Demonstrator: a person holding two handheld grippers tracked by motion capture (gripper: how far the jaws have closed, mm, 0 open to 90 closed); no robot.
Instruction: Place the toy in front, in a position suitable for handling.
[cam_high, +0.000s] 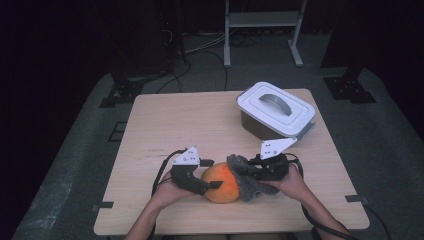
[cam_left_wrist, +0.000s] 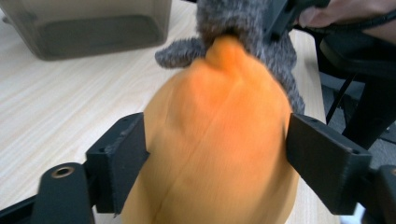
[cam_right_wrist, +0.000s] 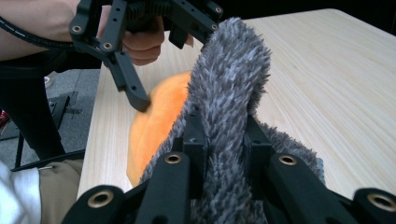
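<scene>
One smooth orange squash (cam_high: 221, 184) sits between the wide-spread left hand-held gripper (cam_high: 207, 185) jaws.

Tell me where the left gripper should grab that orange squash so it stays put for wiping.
Grip the squash across its broad lower body, one jaw on each flank, coming level from the person's left, as the left gripper is placed. The narrow neck points toward the grey cloth in the right gripper, so holding the far end probably keeps that side free.
</scene>
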